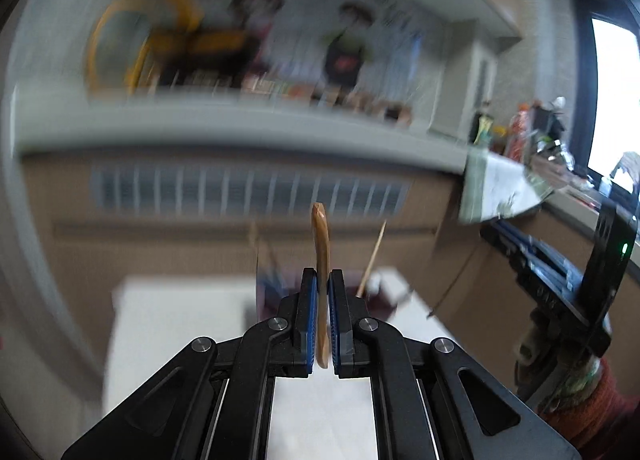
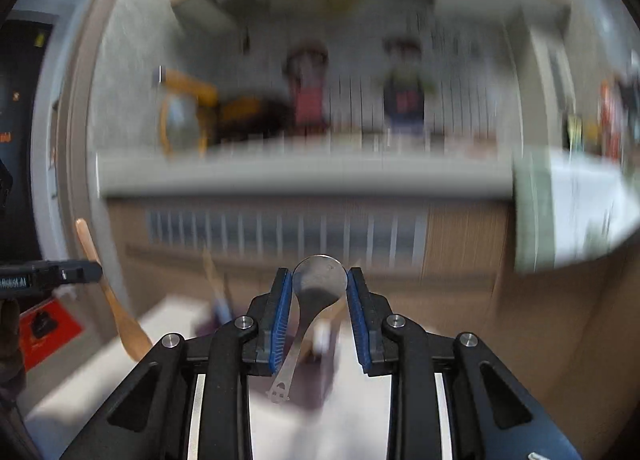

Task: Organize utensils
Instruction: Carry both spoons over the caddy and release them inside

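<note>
left gripper [image 1: 323,292]: wooden utensil [image 1: 321,256] upright between its pads | right gripper [image 2: 319,292]: metal spoon [image 2: 316,288] between its pads, bowl ahead, handle trailing back | table [image 1: 180,324] below both | counter [image 1: 240,132] beyond

Only a partly cut-off white label, seemingly "…HouseAI", reads on the left gripper [image 2: 86,272] at the right wrist view's left edge.

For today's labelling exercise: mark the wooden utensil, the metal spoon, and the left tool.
wooden utensil [image 1: 321,244], left wrist view, on its upper shaft above the pads.
metal spoon [image 2: 319,278], right wrist view, on its bowl.
left tool [image 1: 322,280], left wrist view, between its fingertips.
</note>
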Available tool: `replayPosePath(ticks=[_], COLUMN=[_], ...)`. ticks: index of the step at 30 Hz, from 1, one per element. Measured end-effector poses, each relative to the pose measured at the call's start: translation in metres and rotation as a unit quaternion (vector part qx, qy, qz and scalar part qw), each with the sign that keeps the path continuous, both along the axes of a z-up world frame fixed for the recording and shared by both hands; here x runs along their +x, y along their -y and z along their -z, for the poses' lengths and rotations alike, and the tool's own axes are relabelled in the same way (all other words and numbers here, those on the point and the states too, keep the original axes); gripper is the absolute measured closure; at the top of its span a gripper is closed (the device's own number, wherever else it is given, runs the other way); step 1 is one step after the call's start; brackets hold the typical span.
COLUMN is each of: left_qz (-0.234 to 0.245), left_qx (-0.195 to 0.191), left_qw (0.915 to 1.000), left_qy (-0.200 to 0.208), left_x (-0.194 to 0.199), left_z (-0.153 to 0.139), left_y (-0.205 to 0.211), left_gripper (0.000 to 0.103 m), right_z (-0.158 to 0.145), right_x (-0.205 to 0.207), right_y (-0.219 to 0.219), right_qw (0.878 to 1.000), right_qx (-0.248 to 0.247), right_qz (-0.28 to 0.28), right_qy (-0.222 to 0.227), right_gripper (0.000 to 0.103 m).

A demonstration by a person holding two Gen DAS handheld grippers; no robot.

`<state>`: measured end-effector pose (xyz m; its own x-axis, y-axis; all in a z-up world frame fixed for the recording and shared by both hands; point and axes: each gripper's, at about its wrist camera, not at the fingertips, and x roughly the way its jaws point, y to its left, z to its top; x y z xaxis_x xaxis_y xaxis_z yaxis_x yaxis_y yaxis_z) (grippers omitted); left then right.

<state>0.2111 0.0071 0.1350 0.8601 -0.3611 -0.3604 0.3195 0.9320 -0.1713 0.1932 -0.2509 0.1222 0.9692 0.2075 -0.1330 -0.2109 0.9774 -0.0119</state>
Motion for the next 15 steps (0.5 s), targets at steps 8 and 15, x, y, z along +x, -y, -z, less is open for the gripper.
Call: replayPosePath(ticks=[8,15], left_qz=[-0.011,-0.014], left_qx=[0.014,0.004], left_qw=[0.9994,0.9993], left_qy=[0.030,-0.034], left_x=[0.066,0.115], left_z=[-0.037,0.011], left_y=[0.012,0.011], left_gripper=[0.097,0.097], right_z=[-0.048,0.001], right_x=[0.065,0.100], right_y=[-0.027,-0.038], right_qw=[0.999,0.997], right_qx=[-0.044,-0.058], right_qz=[0.014,0.006], right_qy=[0.008,-0.055], right_gripper=[0.077,0.077])
